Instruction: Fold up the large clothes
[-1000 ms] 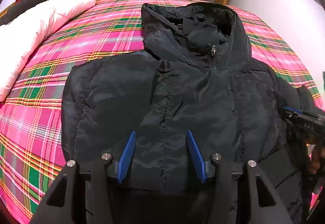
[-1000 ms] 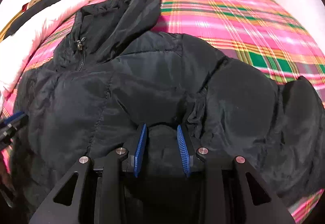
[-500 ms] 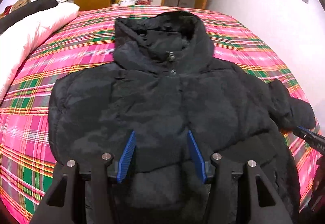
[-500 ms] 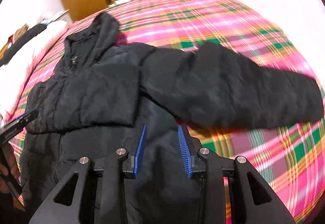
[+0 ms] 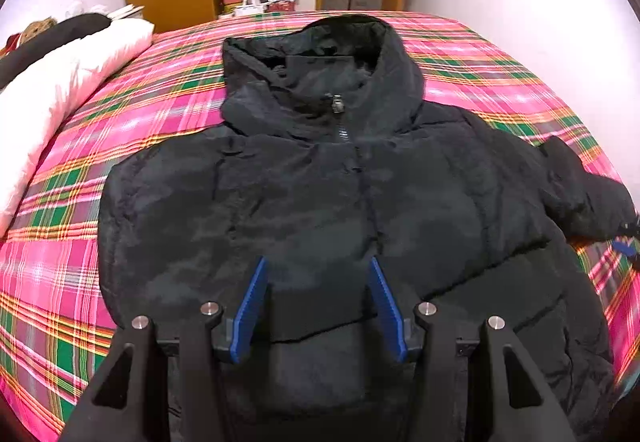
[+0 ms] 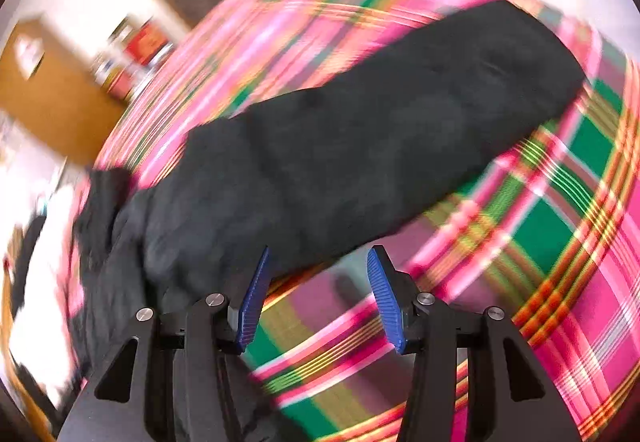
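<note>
Jacket (image 5: pixel 320 201), black, padded and hooded, lies front-up on the plaid bedspread (image 5: pixel 120 113), hem toward you, hood away.

Nearest, in the left wrist view: your left gripper (image 5: pixel 318 306) hangs over the hem at mid-body, jaws apart, nothing between the pads. The folded-in panel of the left side lies just ahead of the fingertips.

Right wrist view, nearest: your right gripper (image 6: pixel 316 292) has its jaws apart, and they have just been opening. Only bare bedspread (image 6: pixel 560 242) shows between the blue pads. No cloth is held.

Just beyond those fingertips lies the right sleeve (image 6: pixel 380 137), spread out from the body onto the bedspread. Its long axis runs from the shoulder at lower left of that view to the cuff at upper right, so crosswise to the way the jaws point. This frame is smeared by motion, so the sleeve's near edge is probably just ahead of the left pad, not touching it.

In the left wrist view the same sleeve (image 5: pixel 580 193) reaches to the right edge, well apart from the left jaws. Your right hand is the nearer one for folding it in.

Farthest: the hood (image 5: pixel 320 69), then a white duvet (image 5: pixel 60 81) at left.
</note>
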A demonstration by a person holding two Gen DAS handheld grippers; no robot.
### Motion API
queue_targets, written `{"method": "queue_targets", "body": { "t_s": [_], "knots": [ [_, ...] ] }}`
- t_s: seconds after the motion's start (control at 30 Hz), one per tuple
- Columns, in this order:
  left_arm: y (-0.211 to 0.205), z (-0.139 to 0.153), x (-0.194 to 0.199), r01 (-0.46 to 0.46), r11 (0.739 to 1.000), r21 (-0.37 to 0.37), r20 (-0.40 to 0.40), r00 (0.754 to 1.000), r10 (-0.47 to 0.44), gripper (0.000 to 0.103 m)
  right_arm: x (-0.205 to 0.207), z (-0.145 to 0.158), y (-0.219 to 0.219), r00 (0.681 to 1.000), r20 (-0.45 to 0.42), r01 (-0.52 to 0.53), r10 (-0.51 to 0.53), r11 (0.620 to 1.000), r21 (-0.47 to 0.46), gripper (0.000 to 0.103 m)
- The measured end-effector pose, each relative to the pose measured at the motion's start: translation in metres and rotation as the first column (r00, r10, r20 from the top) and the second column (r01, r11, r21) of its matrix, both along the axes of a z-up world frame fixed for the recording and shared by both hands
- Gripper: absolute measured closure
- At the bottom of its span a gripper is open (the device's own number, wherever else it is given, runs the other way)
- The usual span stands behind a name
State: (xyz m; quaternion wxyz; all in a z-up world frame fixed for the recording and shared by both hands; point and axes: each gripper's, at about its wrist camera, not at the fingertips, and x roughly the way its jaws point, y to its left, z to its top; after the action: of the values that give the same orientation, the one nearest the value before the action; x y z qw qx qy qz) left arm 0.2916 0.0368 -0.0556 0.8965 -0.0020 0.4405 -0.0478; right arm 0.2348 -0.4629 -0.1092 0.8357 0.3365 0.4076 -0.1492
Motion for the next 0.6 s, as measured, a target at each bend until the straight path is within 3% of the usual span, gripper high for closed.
{"method": "queue_targets", "body": {
  "t_s": [0.13,0.43,0.57,0.6],
  "knots": [
    [0.01,-0.005,0.006,-0.04,0.999,-0.009,-0.016,0.999,0.04,0.048,0.001,-0.018,-0.044,0.991,0.022,0.13,-0.133,0.986,0.107,0.053],
    [0.007,-0.014,0.009,-0.036,0.999,0.007,-0.032,0.999,0.036,0.048,0.022,-0.016,-0.082,0.97,0.19,0.14,-0.153,0.987,0.08,0.053],
    [0.004,-0.017,0.009,-0.027,0.999,0.022,-0.036,0.999,0.028,0.048,0.027,-0.014,-0.084,0.96,0.217,0.159,-0.177,0.983,0.096,0.053],
    [0.004,-0.017,0.009,-0.028,0.999,0.023,-0.035,0.999,0.028,0.048,0.028,-0.012,-0.084,0.962,0.205,0.167,-0.183,0.982,0.093,0.057]
  ]
}}
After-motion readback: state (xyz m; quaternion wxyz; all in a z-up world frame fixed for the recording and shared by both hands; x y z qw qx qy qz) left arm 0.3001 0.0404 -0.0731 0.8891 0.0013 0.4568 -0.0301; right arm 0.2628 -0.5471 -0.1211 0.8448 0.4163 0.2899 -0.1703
